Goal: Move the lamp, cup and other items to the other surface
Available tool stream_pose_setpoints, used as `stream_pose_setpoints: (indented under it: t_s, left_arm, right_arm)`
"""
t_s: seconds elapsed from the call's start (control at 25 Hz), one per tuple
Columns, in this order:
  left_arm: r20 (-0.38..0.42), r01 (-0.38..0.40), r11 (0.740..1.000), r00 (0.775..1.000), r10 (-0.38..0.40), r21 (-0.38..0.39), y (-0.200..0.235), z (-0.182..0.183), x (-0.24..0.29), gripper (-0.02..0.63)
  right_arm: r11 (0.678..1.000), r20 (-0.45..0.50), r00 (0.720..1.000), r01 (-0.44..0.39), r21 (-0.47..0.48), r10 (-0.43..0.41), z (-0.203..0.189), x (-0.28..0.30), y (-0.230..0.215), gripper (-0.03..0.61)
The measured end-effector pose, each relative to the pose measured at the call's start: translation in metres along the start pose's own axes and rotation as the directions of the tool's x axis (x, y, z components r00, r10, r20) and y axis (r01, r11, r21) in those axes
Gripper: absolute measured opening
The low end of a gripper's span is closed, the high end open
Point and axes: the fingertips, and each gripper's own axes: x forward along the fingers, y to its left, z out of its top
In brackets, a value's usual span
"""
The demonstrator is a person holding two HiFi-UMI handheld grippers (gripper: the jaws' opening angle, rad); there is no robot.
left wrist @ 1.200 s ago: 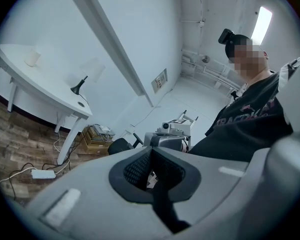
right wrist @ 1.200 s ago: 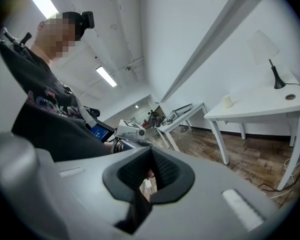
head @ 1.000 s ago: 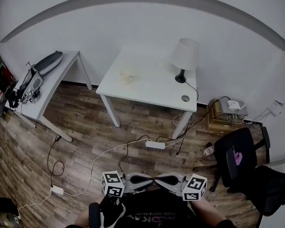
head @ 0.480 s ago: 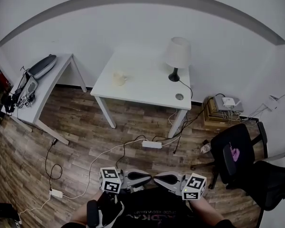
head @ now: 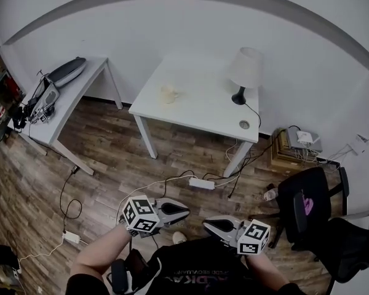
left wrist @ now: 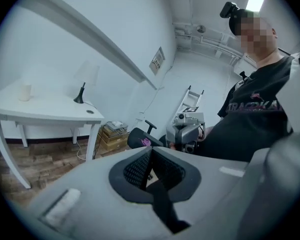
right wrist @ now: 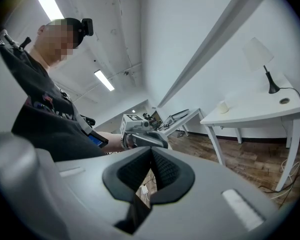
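Observation:
Far ahead stands a white table (head: 200, 112) with a white-shaded lamp (head: 246, 70) on a black stem, a pale cup (head: 168, 94) and a small round dish (head: 243, 125) on it. Both grippers hang low, close to my body and well short of the table. My left gripper (head: 187, 211) is shut and holds nothing; its own view shows the jaws (left wrist: 151, 151) meeting, with the lamp (left wrist: 85, 79) and cup (left wrist: 24, 91) in the distance. My right gripper (head: 205, 224) is likewise shut and empty (right wrist: 151, 151), and it looks past the left gripper (right wrist: 142, 136).
A second white table (head: 80, 100) stands at the left with a flat grey device (head: 66, 71) and tangled gear on it. A power strip (head: 201, 184) and cables lie on the wooden floor. A black office chair (head: 310, 204) and a box stack (head: 298, 143) are at the right.
My left gripper has swung out to the left and away from the right one, and its forearm now shows. The right gripper has stayed put. The head view has shifted slightly.

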Motion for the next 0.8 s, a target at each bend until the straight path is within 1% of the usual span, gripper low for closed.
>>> stream_pose_setpoints:
  t_s: [0.08,0.16,0.24,0.32,0.36,0.44,0.52,0.56,0.68,0.8]
  left_arm:
    - [0.046,-0.001,0.999,0.999,-0.001,0.046,-0.011,0.017,0.012,-0.008]
    - [0.090,0.016,0.998,0.996,-0.021,0.057,-0.024,0.020,0.022,-0.008]
    - [0.131,0.040,0.999,0.990,-0.041,0.011,-0.031,0.016,0.025,-0.008]
    - [0.153,0.054,0.998,0.987,-0.048,-0.033,-0.034,0.010,0.021,-0.008]
    - [0.154,0.042,0.998,0.987,-0.036,-0.037,-0.034,0.007,0.017,-0.008]
    - [0.167,-0.023,0.999,0.986,0.029,-0.037,-0.030,0.003,0.009,-0.008]
    - [0.199,-0.087,0.994,0.975,0.098,-0.063,-0.025,0.001,0.002,-0.008]
    - [0.215,-0.106,0.991,0.969,0.120,-0.078,-0.024,0.000,0.000,-0.008]
    - [0.243,-0.121,0.985,0.959,0.148,-0.122,-0.019,-0.006,-0.004,-0.008]
    - [0.279,-0.114,0.982,0.948,0.153,-0.152,-0.016,-0.002,-0.011,-0.008]
  right_arm:
    - [1.000,-0.001,1.000,0.018,0.005,-0.018,0.000,0.005,-0.003,0.005]
    - [0.999,-0.004,0.999,0.036,0.009,-0.036,-0.001,0.008,-0.004,0.005]
    - [0.999,-0.004,0.999,0.046,0.009,-0.046,-0.001,0.009,-0.004,0.006]
    - [0.998,0.000,0.998,0.057,0.014,-0.057,-0.002,0.008,-0.005,0.005]
    - [0.998,0.004,0.998,0.066,0.019,-0.066,-0.003,0.007,-0.005,0.005]
    - [0.996,0.012,0.996,0.086,0.026,-0.086,-0.004,0.006,-0.007,0.005]
    - [0.994,0.018,0.995,0.101,0.031,-0.102,-0.005,0.006,-0.008,0.005]
    - [0.994,0.021,0.994,0.105,0.032,-0.106,-0.005,0.007,-0.008,0.005]
    - [0.993,0.031,0.993,0.113,0.038,-0.114,-0.003,0.009,-0.011,0.005]
    - [0.992,0.040,0.992,0.116,0.055,-0.118,-0.001,0.012,-0.014,0.006]
